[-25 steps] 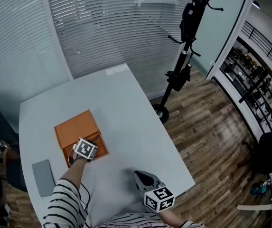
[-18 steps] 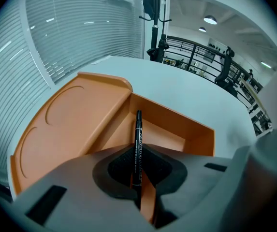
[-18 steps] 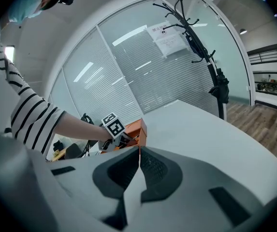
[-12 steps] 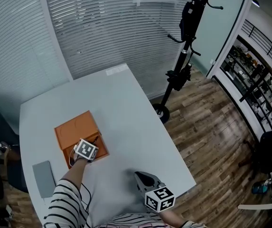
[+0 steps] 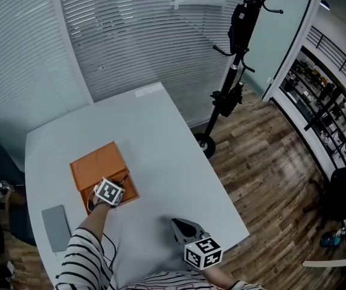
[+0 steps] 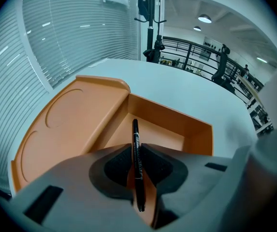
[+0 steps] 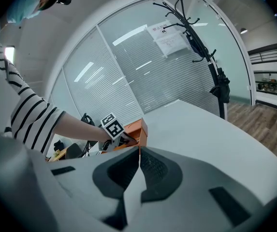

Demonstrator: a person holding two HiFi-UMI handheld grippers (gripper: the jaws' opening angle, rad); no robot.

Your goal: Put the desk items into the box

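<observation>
Left tool point(image 6: 137, 151) is clamped tight on a slim black pen point(image 6: 136, 132), poised lengthwise above the open compartment of the orange rectangular box point(image 6: 177, 124) just ahead, evidently for release inside; right tool point(image 7: 138, 166), jaws pressed together on nothing, idles above the pale worktop point(image 5: 154, 138).

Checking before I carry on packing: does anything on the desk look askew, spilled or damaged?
Nothing stands out. The left tongs grip a black pen over the open compartment of the orange box, the box lies flat on the table, and nothing looks spilled or broken.
</observation>
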